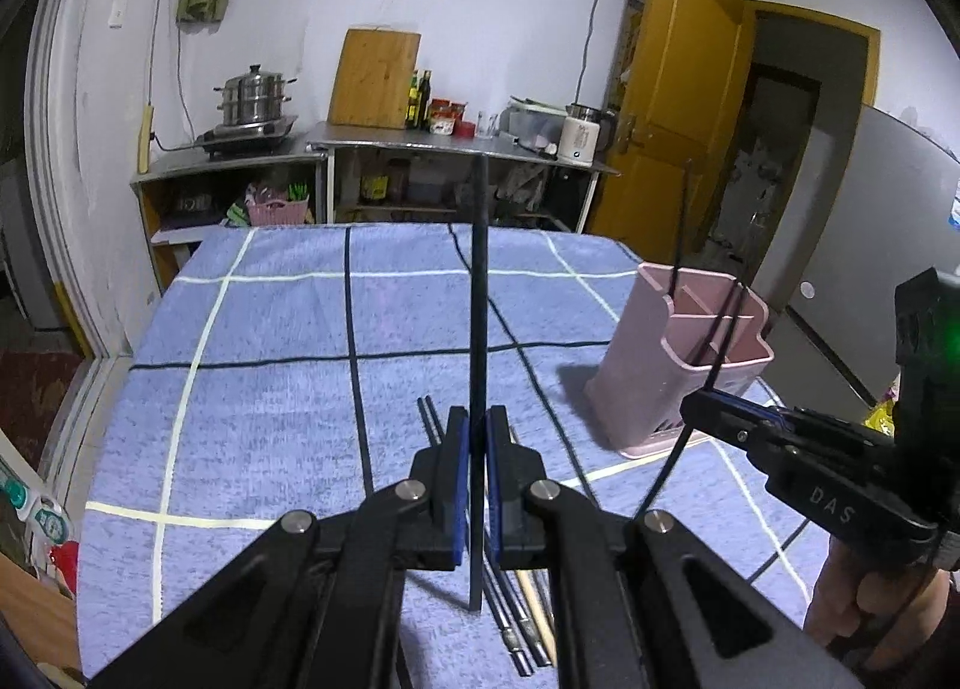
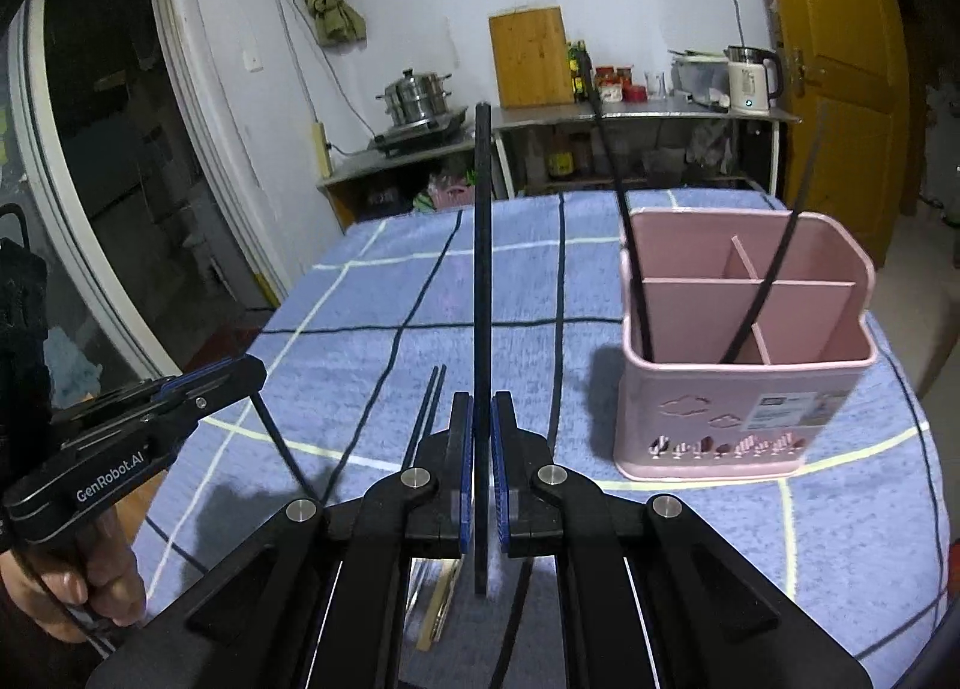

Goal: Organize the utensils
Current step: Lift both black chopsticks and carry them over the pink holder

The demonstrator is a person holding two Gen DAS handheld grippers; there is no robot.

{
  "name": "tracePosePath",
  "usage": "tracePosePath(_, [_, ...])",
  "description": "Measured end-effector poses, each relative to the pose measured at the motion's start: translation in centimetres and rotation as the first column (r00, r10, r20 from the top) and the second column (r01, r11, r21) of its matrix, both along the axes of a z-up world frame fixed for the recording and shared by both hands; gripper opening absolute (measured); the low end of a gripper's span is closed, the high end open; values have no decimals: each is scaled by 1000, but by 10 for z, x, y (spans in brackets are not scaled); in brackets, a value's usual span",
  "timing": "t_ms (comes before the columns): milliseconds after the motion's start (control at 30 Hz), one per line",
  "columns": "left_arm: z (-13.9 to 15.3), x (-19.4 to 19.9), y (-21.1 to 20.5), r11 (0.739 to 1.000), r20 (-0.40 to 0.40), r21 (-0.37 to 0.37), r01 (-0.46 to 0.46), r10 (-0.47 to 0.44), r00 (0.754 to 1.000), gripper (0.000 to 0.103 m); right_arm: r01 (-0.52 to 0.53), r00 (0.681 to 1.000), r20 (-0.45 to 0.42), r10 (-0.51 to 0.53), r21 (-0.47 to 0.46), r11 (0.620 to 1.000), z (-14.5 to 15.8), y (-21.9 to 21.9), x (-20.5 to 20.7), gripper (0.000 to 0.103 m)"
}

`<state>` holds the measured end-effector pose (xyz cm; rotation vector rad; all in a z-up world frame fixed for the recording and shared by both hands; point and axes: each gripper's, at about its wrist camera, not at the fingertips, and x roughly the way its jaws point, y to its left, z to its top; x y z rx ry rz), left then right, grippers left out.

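My left gripper [image 1: 478,419] is shut on a black chopstick [image 1: 478,299] that stands upright between its blue pads. My right gripper [image 2: 482,407] is shut on a second black chopstick [image 2: 482,269], also upright. Each gripper shows in the other's view: the right gripper [image 1: 690,404] with its stick [image 1: 666,467] beside the holder, the left gripper [image 2: 258,371] at the left. A pink divided utensil holder [image 2: 744,401] [image 1: 678,377] stands to the right and holds two leaning black chopsticks [image 2: 636,269]. More chopsticks [image 1: 528,623] [image 2: 429,407] lie on the cloth beneath the grippers.
A blue checked cloth [image 1: 270,389] covers the table. A person's hands [image 2: 78,587] grip the handles. Behind the table stand metal counters with a steamer pot [image 1: 255,95], a wooden board [image 1: 372,77], bottles and a kettle [image 2: 750,80]. A yellow door [image 1: 678,89] is at the right.
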<state>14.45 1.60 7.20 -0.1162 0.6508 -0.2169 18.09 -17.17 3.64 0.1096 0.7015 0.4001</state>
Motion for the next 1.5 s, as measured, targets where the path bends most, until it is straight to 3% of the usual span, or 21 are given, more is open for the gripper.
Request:
tracePosePath(333, [25, -10, -18, 999, 42, -10, 49, -48, 998, 6, 25, 999, 47, -27, 30, 999, 22, -20, -15, 6])
tracePosePath(800, [26, 7, -74, 984, -5, -48, 174, -174, 985, 6, 102, 993, 52, -105, 46, 994, 29, -63, -24, 6])
tracePosePath(1267, [100, 48, -113, 968, 130, -85, 236, -224, 966, 6, 199, 959, 191, -211, 81, 977, 95, -114, 4, 6])
tracePosePath(1500, [103, 69, -125, 969, 146, -82, 235, -221, 964, 6, 205, 951, 217, -220, 92, 975, 106, -115, 24, 6])
